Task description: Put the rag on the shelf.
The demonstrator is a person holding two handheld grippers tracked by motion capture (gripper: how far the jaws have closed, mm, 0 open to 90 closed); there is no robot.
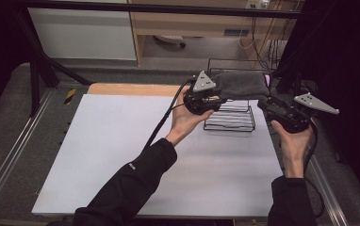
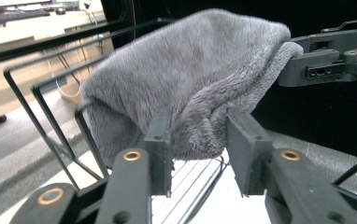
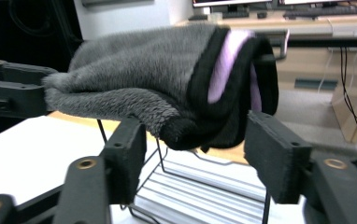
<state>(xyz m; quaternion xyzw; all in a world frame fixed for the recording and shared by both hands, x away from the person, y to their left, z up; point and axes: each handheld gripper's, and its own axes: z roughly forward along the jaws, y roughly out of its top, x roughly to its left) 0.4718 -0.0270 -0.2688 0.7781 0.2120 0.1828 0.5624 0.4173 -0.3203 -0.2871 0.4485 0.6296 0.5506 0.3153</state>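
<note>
A grey fleecy cloth (image 1: 241, 84) lies draped over the top of a black wire rack (image 1: 230, 120) at the far right of the white table. My left gripper (image 1: 218, 100) is at the cloth's left end. In the left gripper view its jaws stand open (image 2: 198, 135) with the hanging cloth edge (image 2: 190, 70) between them. My right gripper (image 1: 266, 104) is at the cloth's right end. In the right gripper view it is wide open (image 3: 195, 140) around the black-hemmed end of the cloth (image 3: 134, 70), which shows a purple lining (image 3: 223, 65).
The white table top (image 1: 121, 155) stretches left and toward the person. A black frame post (image 1: 286, 70) and dark curtain stand close behind the right hand. The rack's wire base (image 3: 204, 179) lies under the cloth. Metal rails (image 1: 8, 160) run along the table's sides.
</note>
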